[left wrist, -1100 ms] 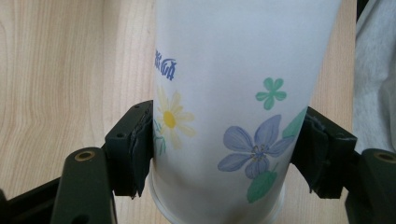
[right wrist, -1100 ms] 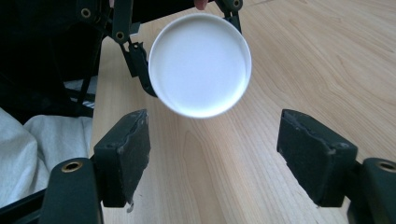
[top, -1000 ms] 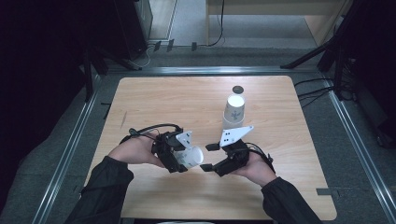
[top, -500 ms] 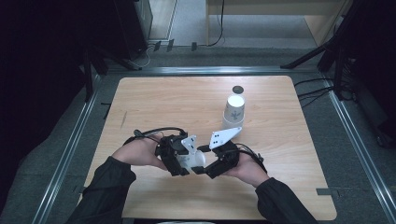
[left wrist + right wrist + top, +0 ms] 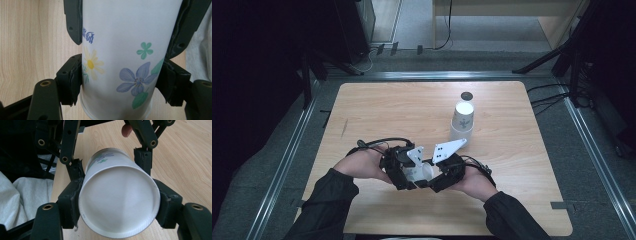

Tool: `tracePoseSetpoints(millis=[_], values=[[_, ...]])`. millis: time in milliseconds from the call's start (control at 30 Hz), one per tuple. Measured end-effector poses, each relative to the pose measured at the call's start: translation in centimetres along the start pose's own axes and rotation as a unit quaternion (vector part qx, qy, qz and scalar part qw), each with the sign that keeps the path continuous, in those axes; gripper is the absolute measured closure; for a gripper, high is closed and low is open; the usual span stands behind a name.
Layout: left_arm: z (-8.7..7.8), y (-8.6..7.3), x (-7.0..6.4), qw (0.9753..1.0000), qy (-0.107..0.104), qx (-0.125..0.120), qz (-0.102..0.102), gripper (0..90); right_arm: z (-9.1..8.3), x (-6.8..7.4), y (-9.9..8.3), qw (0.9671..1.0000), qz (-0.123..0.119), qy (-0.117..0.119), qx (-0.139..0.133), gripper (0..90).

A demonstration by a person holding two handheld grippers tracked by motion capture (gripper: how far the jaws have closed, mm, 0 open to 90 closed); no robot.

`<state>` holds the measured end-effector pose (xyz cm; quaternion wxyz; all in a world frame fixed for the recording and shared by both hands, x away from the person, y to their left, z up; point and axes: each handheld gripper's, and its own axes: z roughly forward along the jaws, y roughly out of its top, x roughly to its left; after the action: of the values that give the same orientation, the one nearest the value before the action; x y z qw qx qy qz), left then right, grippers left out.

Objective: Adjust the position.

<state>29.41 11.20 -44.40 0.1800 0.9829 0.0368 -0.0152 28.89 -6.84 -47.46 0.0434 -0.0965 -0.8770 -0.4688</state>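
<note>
Gripping one flowered paper cup (image 5: 421,173) from both sides, left gripper (image 5: 404,170) and right gripper (image 5: 438,176) meet low over the counter (image 5: 377,112), near its front edge. Both grippers' jaws press the cup's wall. Stacked cups (image 5: 462,121) stand well apart, farther back.

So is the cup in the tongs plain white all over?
No, the cup carries printed flowers, a yellow daisy and a blue blossom, between the left tongs.
</note>
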Motion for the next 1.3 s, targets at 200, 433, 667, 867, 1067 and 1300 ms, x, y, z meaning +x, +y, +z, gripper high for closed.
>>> tracePoseSetpoints(millis=[200, 433, 667, 867, 1067, 1300], values=[[0.0, -0.2, 0.1, 0.9999, -0.006, -0.009, -0.006, 27.4, -0.1, 0.0, 0.1, 1.0, 0.005, 0.002, 0.003, 34.2], [-0.6, -0.7, 0.6, 0.9987, 0.015, -0.037, -0.033, 6.7, -0.9, -0.2, 0.1, 1.0, 0.006, -0.005, -0.005, 34.2], [-1.3, -1.7, 1.0, 0.9957, 0.007, -0.076, -0.052, 2.6, -2.3, -0.7, -0.1, 0.9997, 0.007, -0.017, -0.016, 34.1], [-1.6, -3.1, 1.4, 0.9924, 0.0, -0.101, -0.069, 2.6, -3.5, -0.9, -0.3, 0.9993, 0.008, -0.025, -0.025, 34.0], [-1.9, -4.4, 1.6, 0.9867, 0.007, -0.132, -0.094, 2.7, -4.7, -1.1, -0.5, 0.9986, 0.014, -0.032, -0.039, 34.0], [-1.5, -5.3, 1.4, 0.9778, 0.004, -0.169, -0.124, 2.6, -5.5, -1.1, -0.7, 0.9983, 0.017, -0.037, -0.042, 34.1]])
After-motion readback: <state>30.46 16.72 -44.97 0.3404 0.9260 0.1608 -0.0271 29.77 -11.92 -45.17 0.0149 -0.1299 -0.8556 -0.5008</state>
